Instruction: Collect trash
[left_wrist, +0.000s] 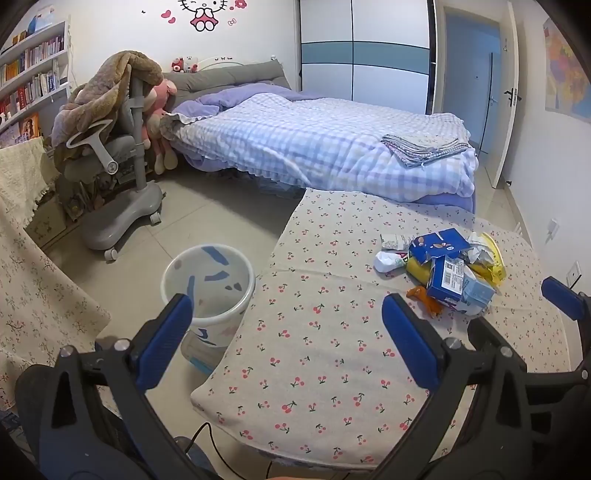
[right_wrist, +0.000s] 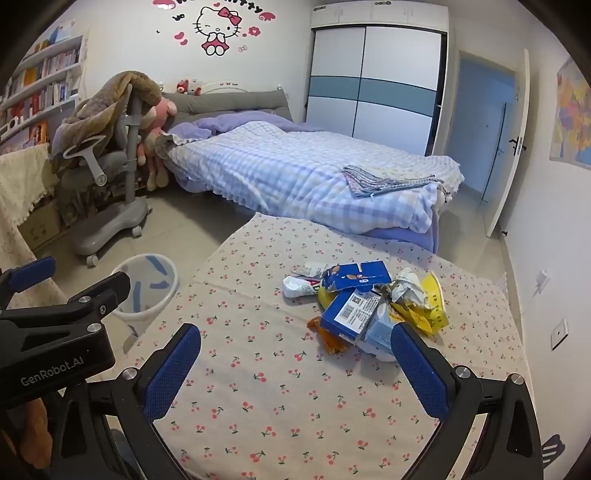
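Here both grippers, left and right, gape wide and hold nothing. The trash pile lies on the table just ahead of the right one (nothing between). The bin stands on the floor beyond the left gripper's left finger.

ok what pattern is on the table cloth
Small red cherries on beige cloth, clearest in the right wrist view.

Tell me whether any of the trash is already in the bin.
No: the trash pile lies on the cherry-print table, and the white bin on the floor shows only its own printed pattern inside.
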